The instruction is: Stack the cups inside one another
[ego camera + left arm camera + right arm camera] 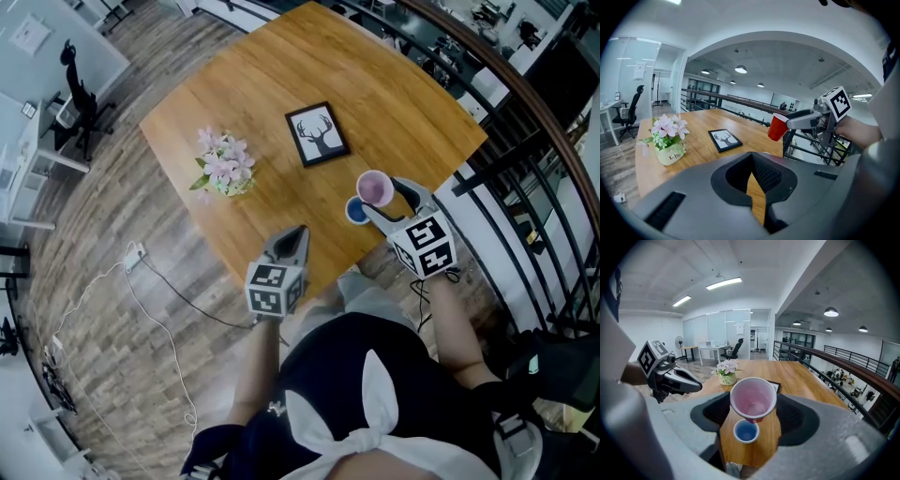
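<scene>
While my right tool (753, 414) clamps the red cup (753, 399) by its sides, lifted clear of the counter (802, 377), the blue cup (746, 431) stands upright on the wood just below it and slightly nearer me, mouth up. My left tool (751, 161), jaws together and empty, hangs well apart.

There are a red cup (777, 126), a blue cup (746, 431), pink flowers (225, 159) and a black-framed stag picture (317, 134).

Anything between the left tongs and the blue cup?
Nothing: the head view shows only bare table between the left tongs and the blue cup.
</scene>
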